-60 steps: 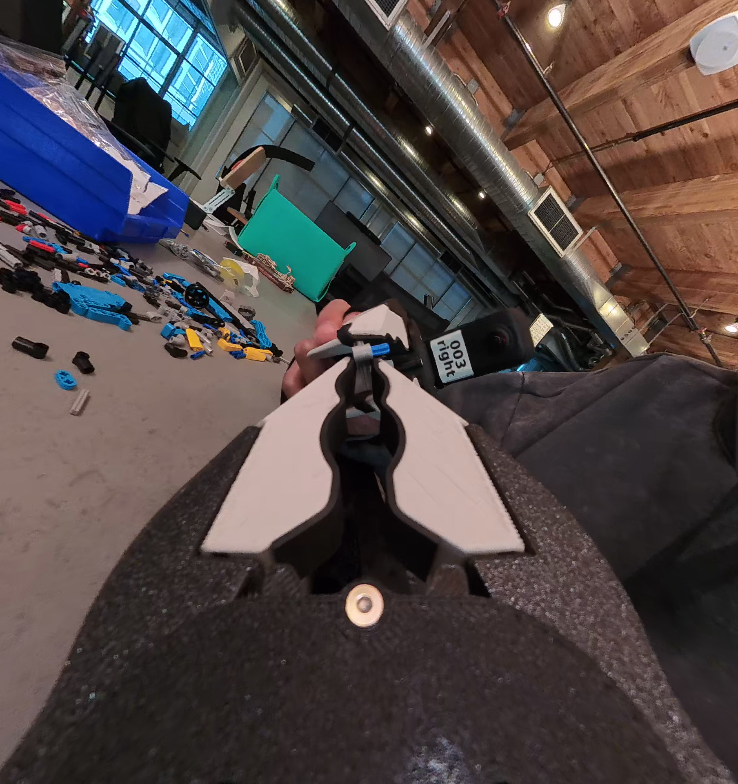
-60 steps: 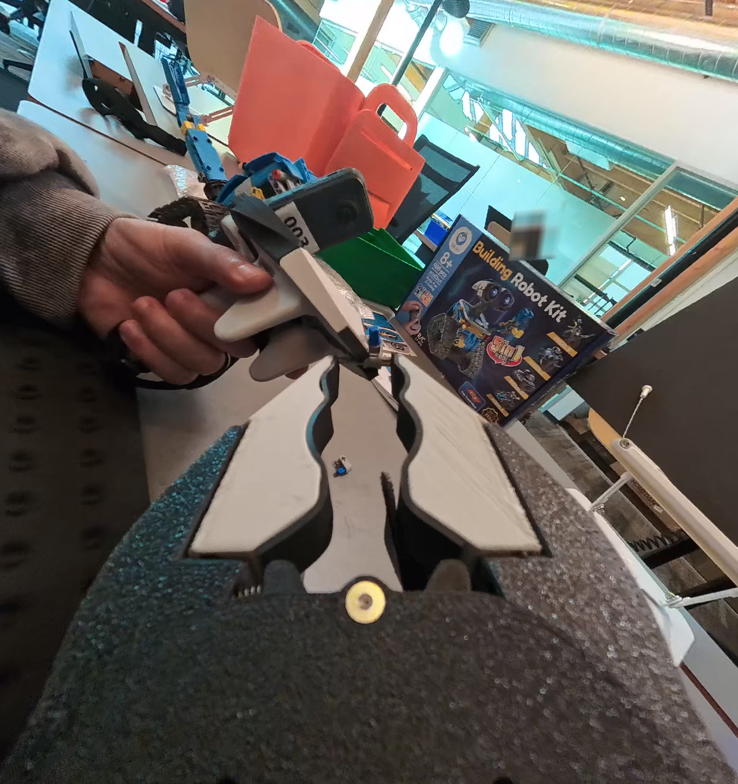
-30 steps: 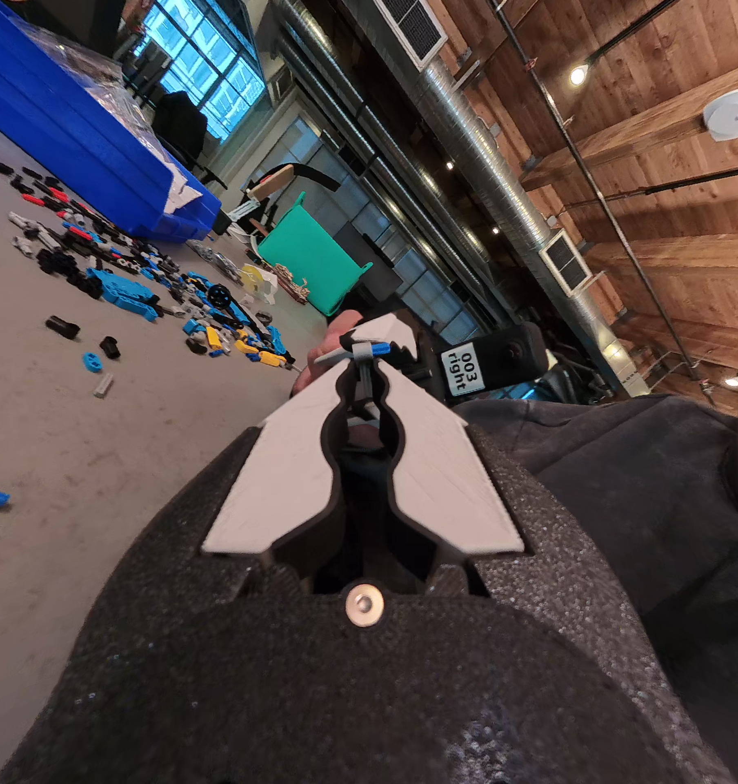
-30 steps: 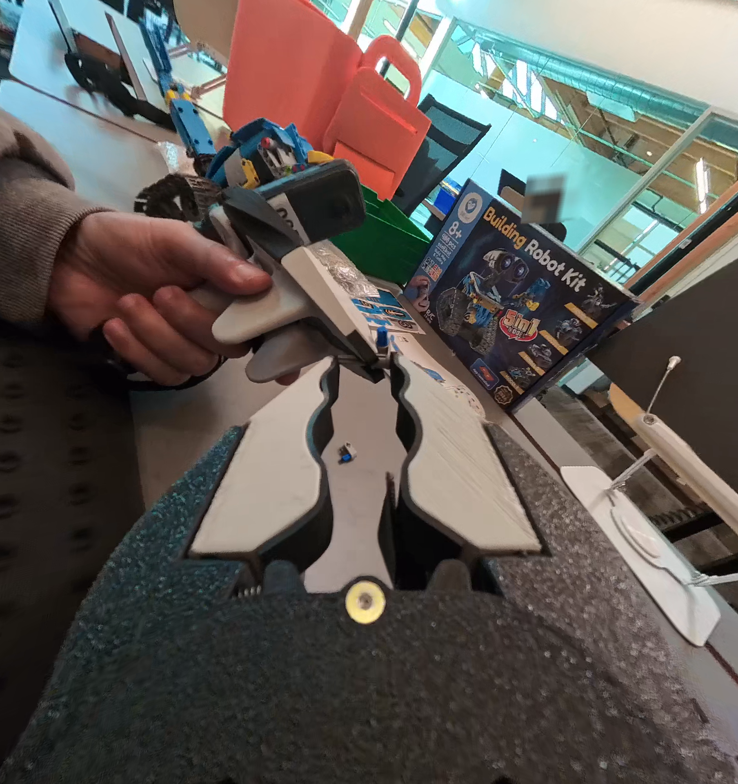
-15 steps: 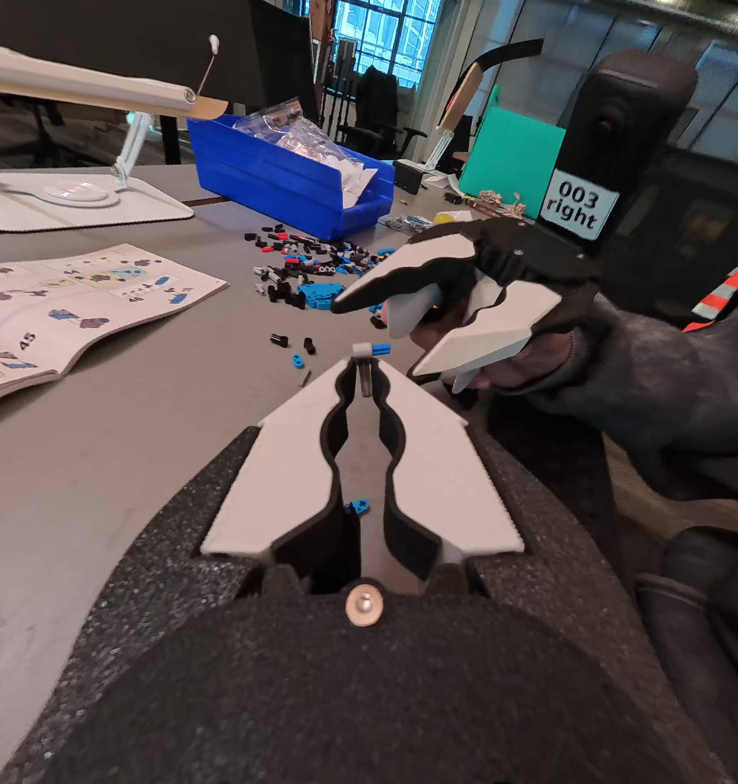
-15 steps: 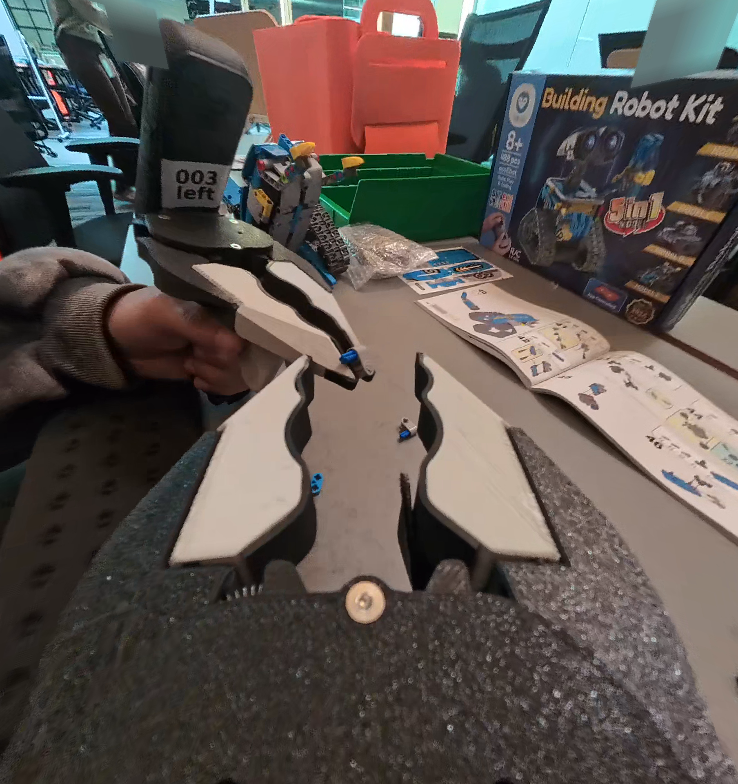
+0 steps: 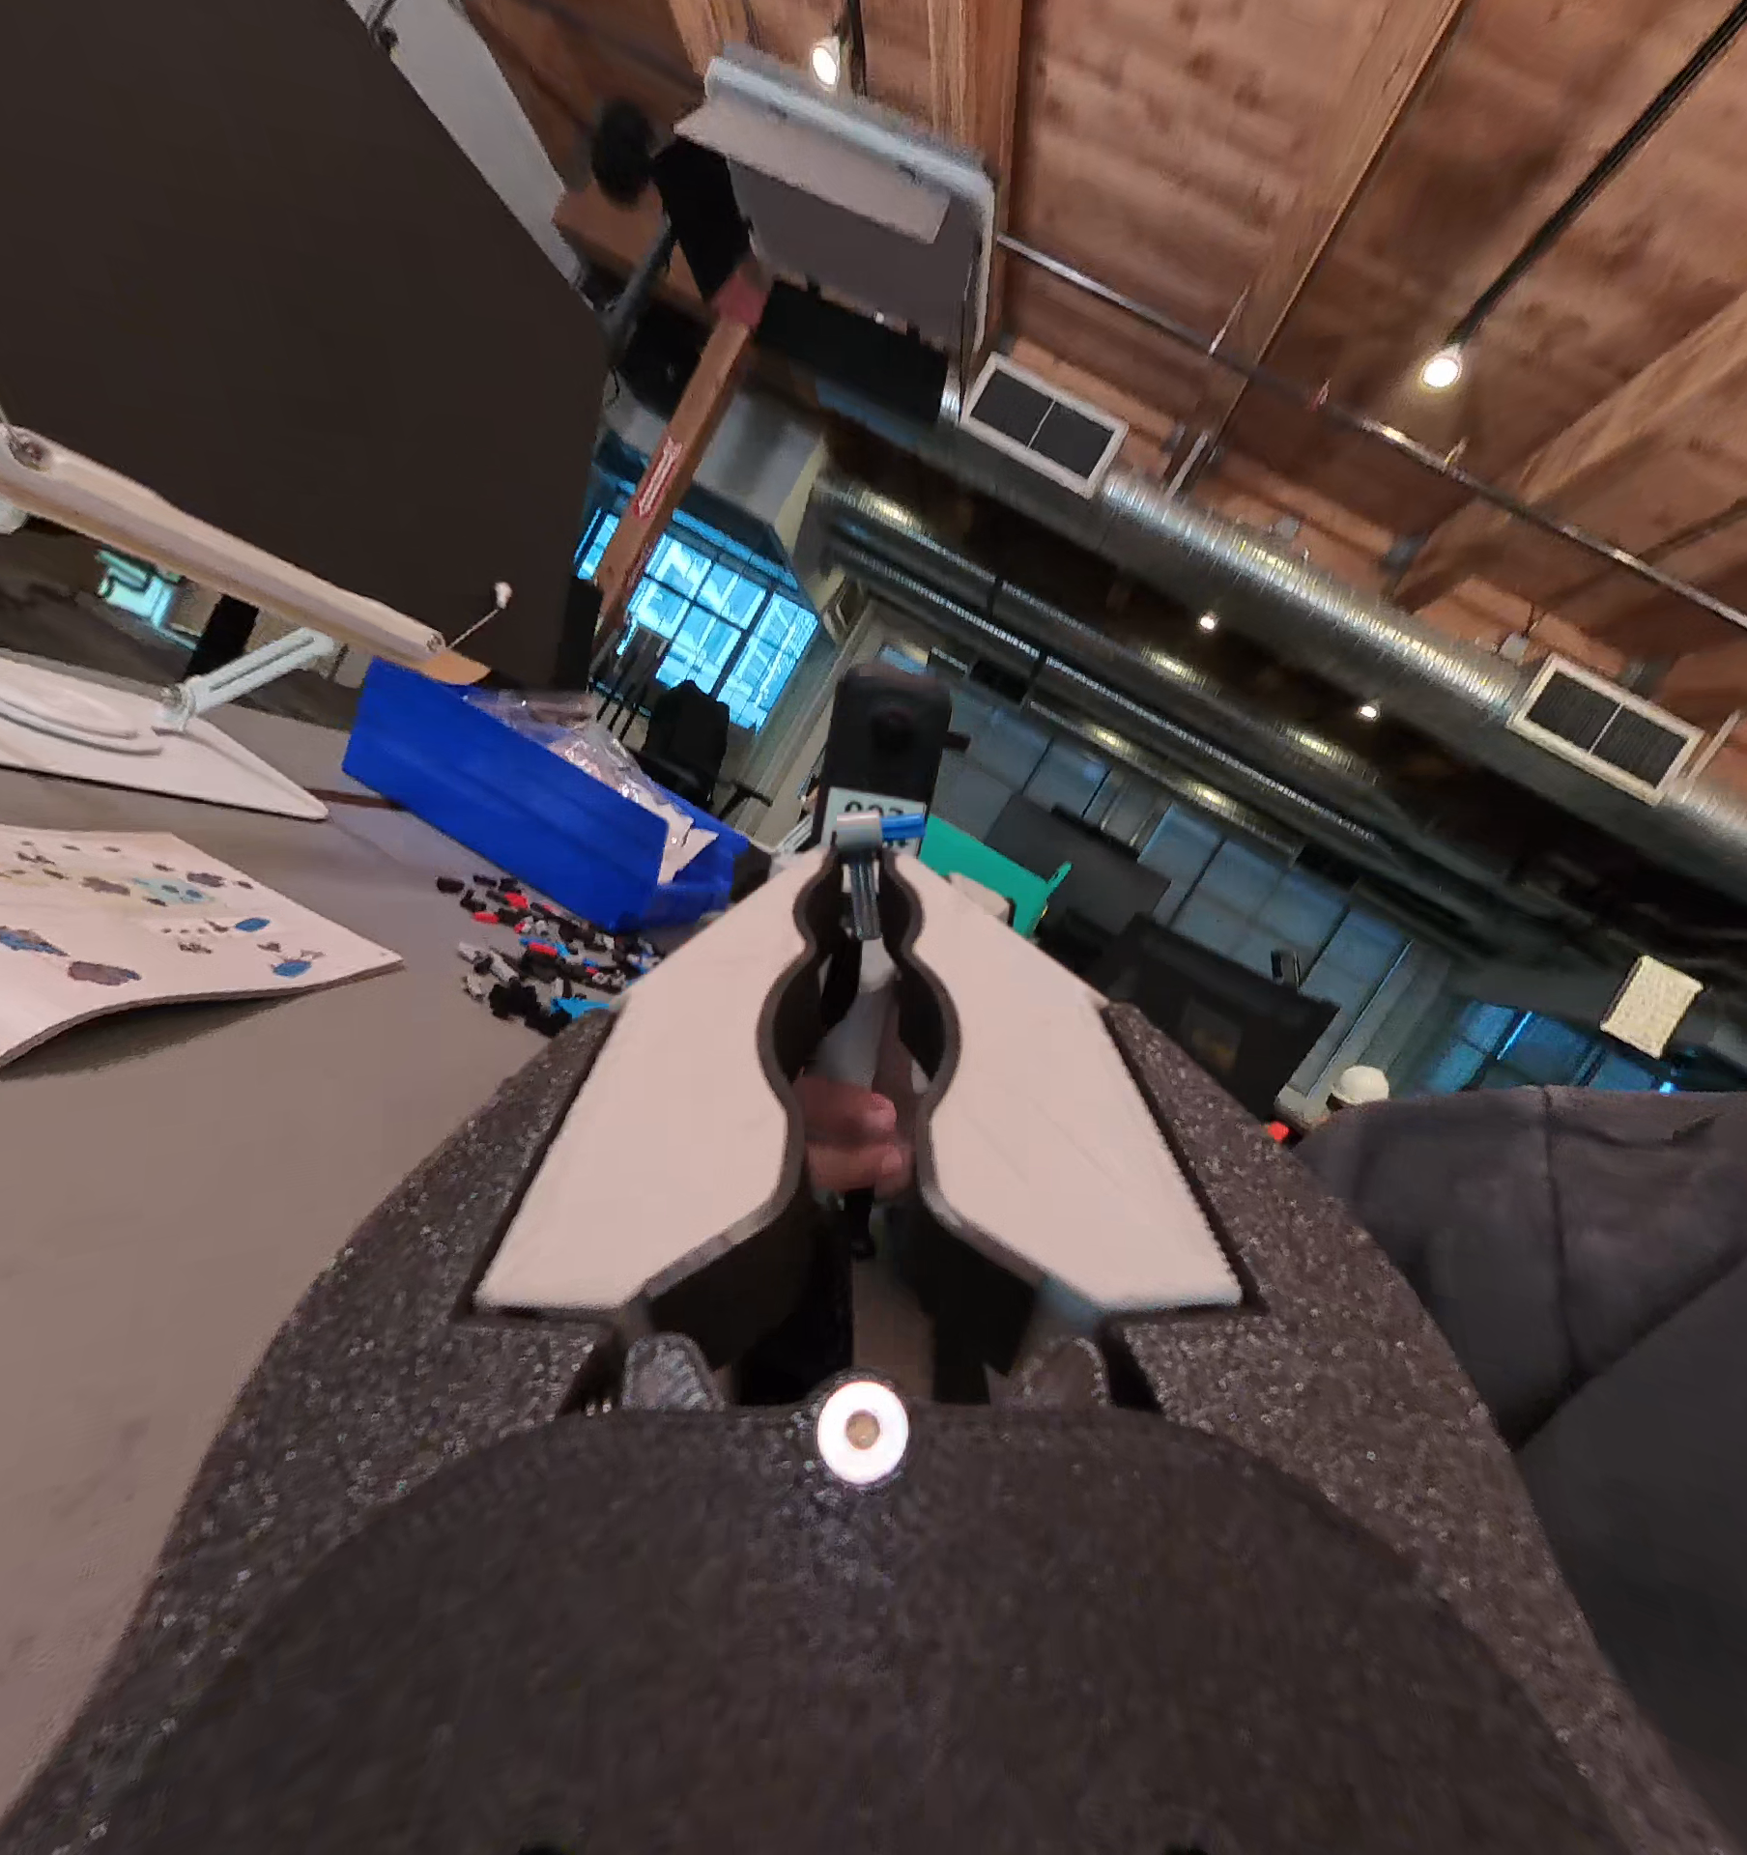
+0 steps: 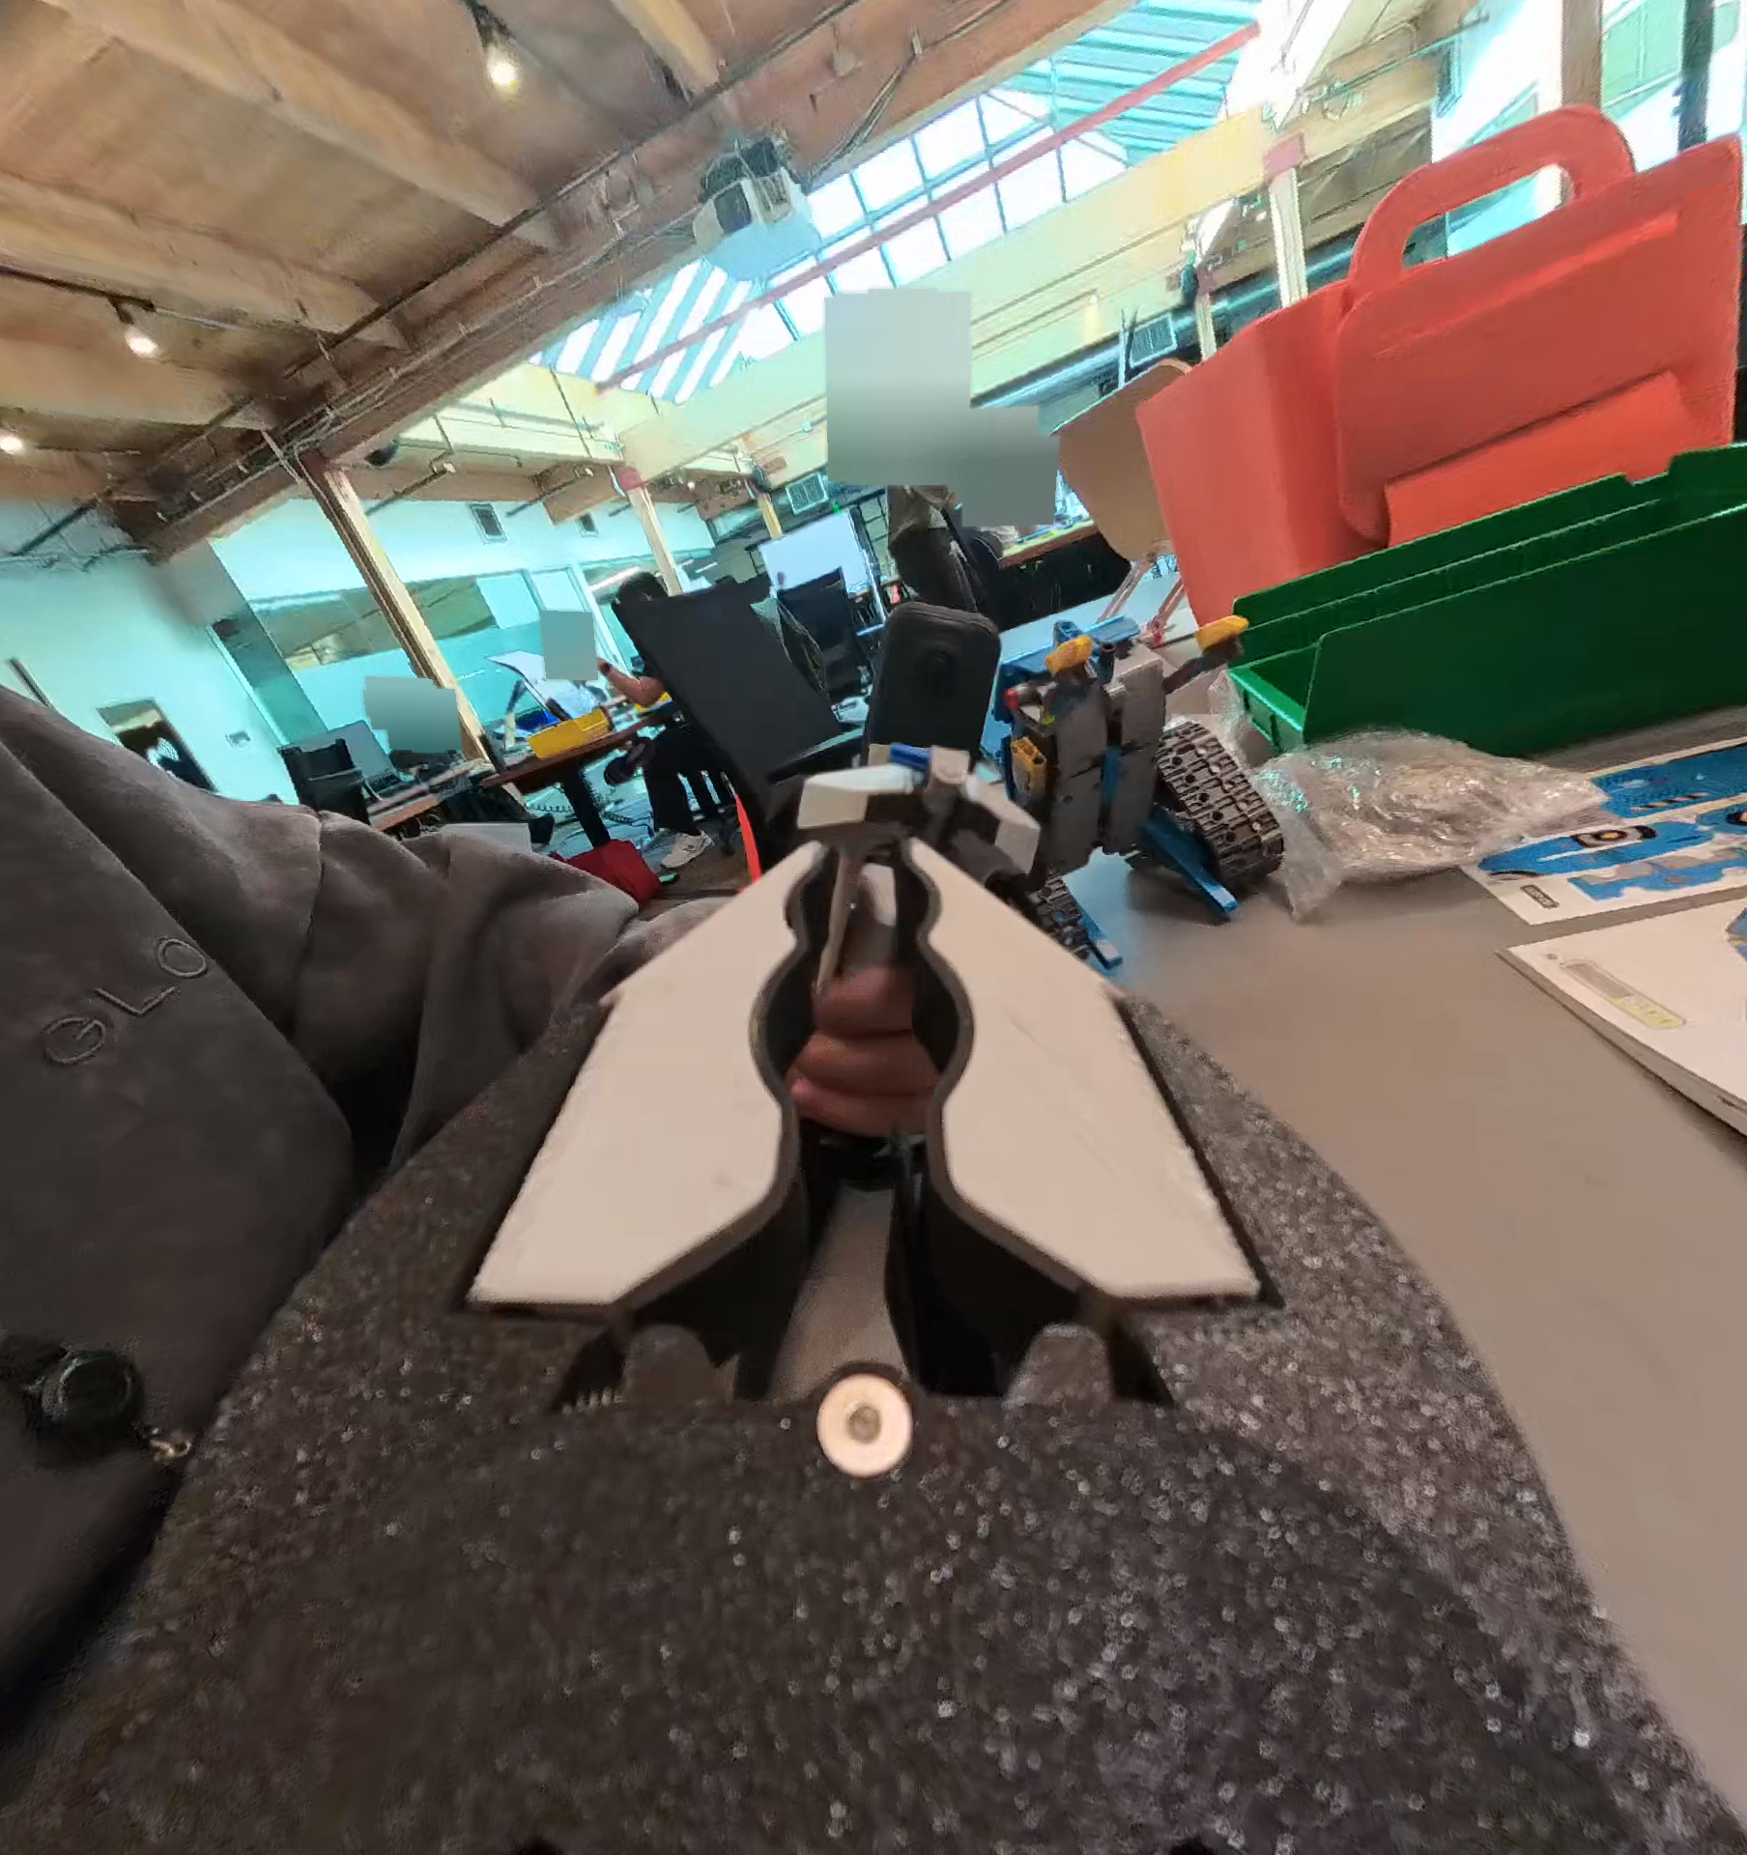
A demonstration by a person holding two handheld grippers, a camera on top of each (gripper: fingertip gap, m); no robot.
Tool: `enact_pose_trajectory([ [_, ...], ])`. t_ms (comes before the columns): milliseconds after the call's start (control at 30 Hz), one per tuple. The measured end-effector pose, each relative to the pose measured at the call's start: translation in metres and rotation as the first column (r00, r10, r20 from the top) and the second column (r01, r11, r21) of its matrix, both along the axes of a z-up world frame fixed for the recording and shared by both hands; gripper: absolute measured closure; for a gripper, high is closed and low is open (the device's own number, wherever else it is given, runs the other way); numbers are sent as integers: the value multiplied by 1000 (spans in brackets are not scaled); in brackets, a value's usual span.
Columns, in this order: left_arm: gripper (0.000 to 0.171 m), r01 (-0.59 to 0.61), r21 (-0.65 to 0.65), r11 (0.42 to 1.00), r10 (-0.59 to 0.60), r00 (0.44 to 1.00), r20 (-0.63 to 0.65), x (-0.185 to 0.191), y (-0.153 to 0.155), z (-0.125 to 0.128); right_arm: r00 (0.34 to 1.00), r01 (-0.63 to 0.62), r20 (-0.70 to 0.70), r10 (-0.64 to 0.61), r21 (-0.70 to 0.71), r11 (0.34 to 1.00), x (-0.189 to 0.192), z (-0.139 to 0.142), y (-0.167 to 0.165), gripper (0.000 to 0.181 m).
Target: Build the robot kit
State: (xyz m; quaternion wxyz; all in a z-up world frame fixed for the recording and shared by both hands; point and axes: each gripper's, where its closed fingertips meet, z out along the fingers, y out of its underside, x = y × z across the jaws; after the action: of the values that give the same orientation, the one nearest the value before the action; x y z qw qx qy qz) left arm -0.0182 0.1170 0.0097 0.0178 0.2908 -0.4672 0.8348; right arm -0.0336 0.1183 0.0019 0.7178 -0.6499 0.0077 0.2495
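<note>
Left tongs pinching small grey piece, blue peg sideways

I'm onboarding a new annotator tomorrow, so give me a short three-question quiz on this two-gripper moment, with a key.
1. True or false: the left gripper is shut on a small grey and blue building piece.
2. Which lies beside the instruction booklet in the left wrist view? A) blue bin B) a yellow bucket C) a laptop
3. Fill in: the tracked toy robot stands in front of a ____ bin.

Key: 1 true; 2 A; 3 green.
</note>
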Motion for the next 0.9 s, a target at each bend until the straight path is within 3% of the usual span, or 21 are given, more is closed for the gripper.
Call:
enact_pose_trajectory([
  [133,165,25,-21,999,-24,999,30,-5,-4,4,992,120,54,-117,-54,991,9,-13,-2,160],
  [267,165,33,-6,999,-32,998,53,-8,-11,4,997,77,-1,-77,-22,997,5,-8,-5,161],
  [467,165,59,21,998,-61,996,72,-12,-23,2,994,93,64,-92,-5,996,-2,-7,-4,172],
  [567,165,62,43,997,-64,997,37,-12,-23,-4,988,114,107,-111,-30,993,-2,-11,-6,177],
  [633,161,29,82,996,-27,999,-26,-4,-18,-14,966,198,184,-182,-72,978,7,-18,-6,177],
  [700,145,-17,143,990,29,996,-84,6,-13,-26,896,351,326,-300,-109,930,25,-27,-10,177],
  [767,141,-71,218,973,95,990,-103,14,-10,-37,768,507,510,-387,-115,855,42,-34,-16,177],
  [833,139,-133,298,945,166,982,-86,20,-8,-44,588,661,681,-436,-93,745,60,-43,-24,177],
  [900,138,-188,375,908,224,973,-53,25,-7,-50,385,741,837,-390,-28,670,64,-49,-28,177],
])
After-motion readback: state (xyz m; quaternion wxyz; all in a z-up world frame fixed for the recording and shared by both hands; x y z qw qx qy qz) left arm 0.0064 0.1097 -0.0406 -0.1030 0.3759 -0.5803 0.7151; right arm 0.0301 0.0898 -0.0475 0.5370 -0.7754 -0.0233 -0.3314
